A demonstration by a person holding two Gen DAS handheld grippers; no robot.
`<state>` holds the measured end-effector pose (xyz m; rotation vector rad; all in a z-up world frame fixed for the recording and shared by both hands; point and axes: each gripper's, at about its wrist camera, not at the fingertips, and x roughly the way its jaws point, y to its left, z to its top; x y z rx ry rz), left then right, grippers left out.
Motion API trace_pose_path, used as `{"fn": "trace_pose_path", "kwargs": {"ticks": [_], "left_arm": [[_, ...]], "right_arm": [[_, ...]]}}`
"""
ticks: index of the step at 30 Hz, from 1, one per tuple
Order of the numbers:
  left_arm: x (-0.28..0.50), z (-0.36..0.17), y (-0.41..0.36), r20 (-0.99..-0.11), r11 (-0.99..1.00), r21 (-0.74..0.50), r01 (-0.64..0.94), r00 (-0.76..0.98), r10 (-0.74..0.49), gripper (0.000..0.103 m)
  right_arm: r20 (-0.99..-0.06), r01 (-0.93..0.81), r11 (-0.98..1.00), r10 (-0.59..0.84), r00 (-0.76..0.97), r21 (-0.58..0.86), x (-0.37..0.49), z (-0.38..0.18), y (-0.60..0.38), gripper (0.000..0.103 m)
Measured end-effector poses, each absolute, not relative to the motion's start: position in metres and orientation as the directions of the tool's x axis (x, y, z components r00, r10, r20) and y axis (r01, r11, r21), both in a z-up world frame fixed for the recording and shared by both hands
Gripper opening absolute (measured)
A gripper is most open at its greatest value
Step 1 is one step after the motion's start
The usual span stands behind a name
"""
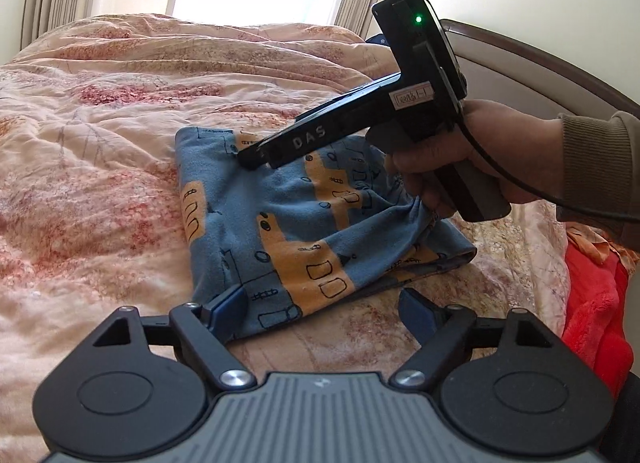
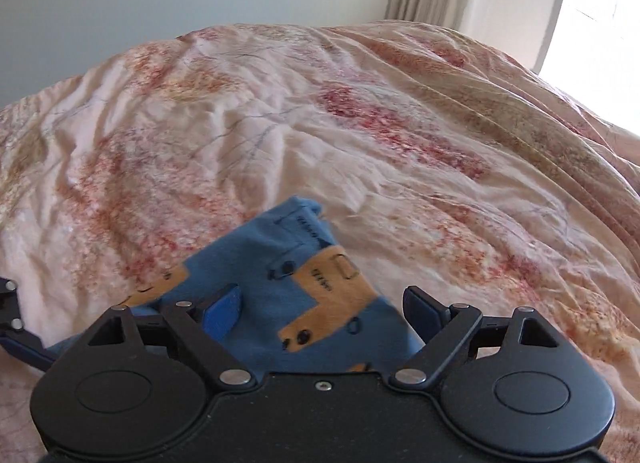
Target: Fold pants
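One folded pair of blue cotton pants with orange digger print point(image 1: 296, 231) on a floral pink bed quilt point(image 1: 100, 183), two black grippers, left gripper point(image 1: 324, 305) jaws wide at the near hem, right gripper point(image 2: 322, 307) lettered "DAS", jaws wide over the far corner.

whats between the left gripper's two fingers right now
In the left wrist view, the near edge of the folded pants lies between the open jaws of the left gripper, with bare quilt toward its right side.

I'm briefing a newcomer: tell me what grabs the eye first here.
The folded blue cotton pants with orange truck prints lie mid-bed on the rumpled pink floral duvet. The black handheld right gripper hovers over their far edge, jaws open in its own view. A bright red fleece blanket glows at the right.
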<state>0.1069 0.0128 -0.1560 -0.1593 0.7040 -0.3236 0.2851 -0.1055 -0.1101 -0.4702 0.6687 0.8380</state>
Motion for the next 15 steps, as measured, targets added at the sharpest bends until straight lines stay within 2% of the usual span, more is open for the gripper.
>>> {"fn": "trace_pose_path", "kwargs": {"ticks": [3, 5, 8, 10, 12, 13, 15], "left_arm": [[0.107, -0.158, 0.013, -0.605, 0.936, -0.259, 0.237, 0.716, -0.348, 0.088], [0.106, -0.159, 0.013, -0.603, 0.936, -0.261, 0.237, 0.717, -0.35, 0.089], [0.106, -0.158, 0.013, -0.605, 0.936, -0.261, 0.236, 0.716, -0.349, 0.089], [0.107, -0.157, 0.013, -0.607, 0.937, -0.26, 0.235, 0.715, -0.347, 0.089], [0.107, -0.154, 0.014, -0.606, 0.937, -0.263, 0.23, 0.716, -0.346, 0.089], [0.106, -0.152, 0.017, -0.601, 0.937, -0.267, 0.227, 0.721, -0.346, 0.089], [0.105, -0.146, 0.024, -0.579, 0.937, -0.275, 0.216, 0.74, -0.341, 0.089]], "right_arm": [[-0.684, -0.691, 0.7, 0.417, 0.599, -0.179, 0.308, -0.105, -0.122, 0.088], [-0.673, -0.684, 0.722, 0.456, 0.583, -0.104, 0.315, -0.098, -0.131, 0.088], [-0.683, -0.766, 0.642, 0.541, 0.492, -0.043, 0.31, -0.097, -0.11, 0.089], [-0.696, -0.811, 0.581, 0.555, 0.456, -0.068, 0.305, -0.101, -0.088, 0.09], [-0.72, -0.78, 0.603, 0.466, 0.515, -0.168, 0.311, -0.11, -0.074, 0.087], [-0.713, -0.745, 0.631, 0.42, 0.561, -0.214, 0.315, -0.11, -0.076, 0.084], [-0.674, -0.708, 0.671, 0.42, 0.607, -0.22, 0.315, -0.097, -0.093, 0.084]]}}
